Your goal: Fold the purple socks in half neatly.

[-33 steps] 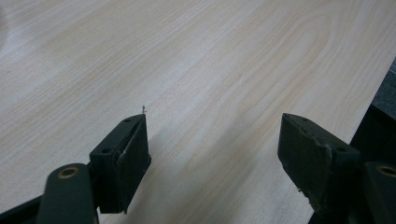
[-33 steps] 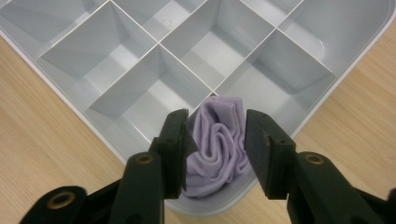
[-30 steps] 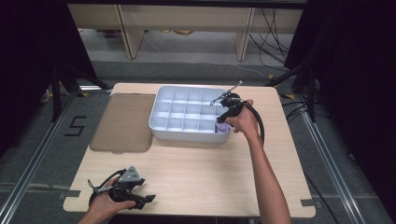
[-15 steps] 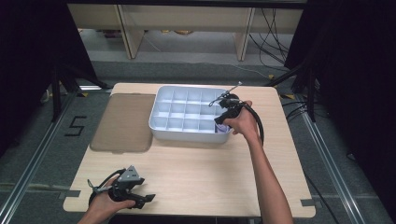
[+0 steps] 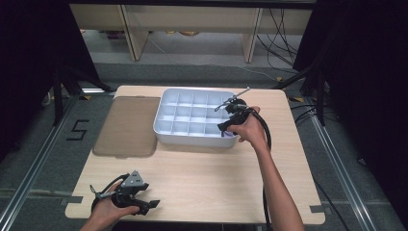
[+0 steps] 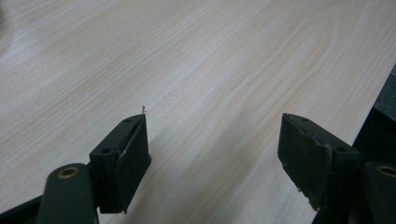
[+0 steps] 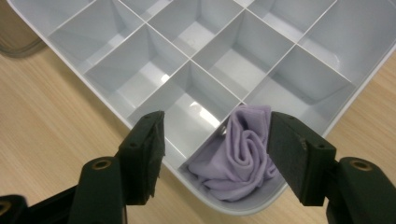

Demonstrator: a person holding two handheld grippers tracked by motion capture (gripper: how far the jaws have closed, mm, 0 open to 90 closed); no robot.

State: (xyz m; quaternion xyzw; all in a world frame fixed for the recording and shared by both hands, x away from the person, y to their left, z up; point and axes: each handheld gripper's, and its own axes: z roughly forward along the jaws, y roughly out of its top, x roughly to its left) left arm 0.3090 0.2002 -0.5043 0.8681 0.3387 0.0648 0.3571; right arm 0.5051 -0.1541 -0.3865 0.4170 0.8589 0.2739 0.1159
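Lilac cloth [image 7: 243,151], rolled into a loose bundle, lies in the corner compartment of the grey divided tray [image 5: 166,126], the corner nearest the person's right hand; in the high view a sliver of it [image 5: 224,135] shows at that same near right corner. The right tool [image 7: 215,140] hangs just above it with its jaws spread; they have just been opening, and the cloth sits between them without either pad pressing on it, though the right-hand pad stands right beside the roll, so the cloth is released and rests on the tray's floor and walls. In the high view the right tool [image 5: 230,122] is over the tray's near right corner, held by the right hand [image 5: 250,129]. The tray's other compartments that can be seen hold nothing. The tray stands at the far middle of the pale wooden bench [image 5: 207,178], and a brown flat mat [image 5: 127,126] lies just beside it on its left. The left tool [image 5: 144,204] rests low at the near left edge of the bench, well apart from the tray; its jaws stand wide open over bare wood, gripping nothing, as the left gripper view [image 6: 212,149] shows.
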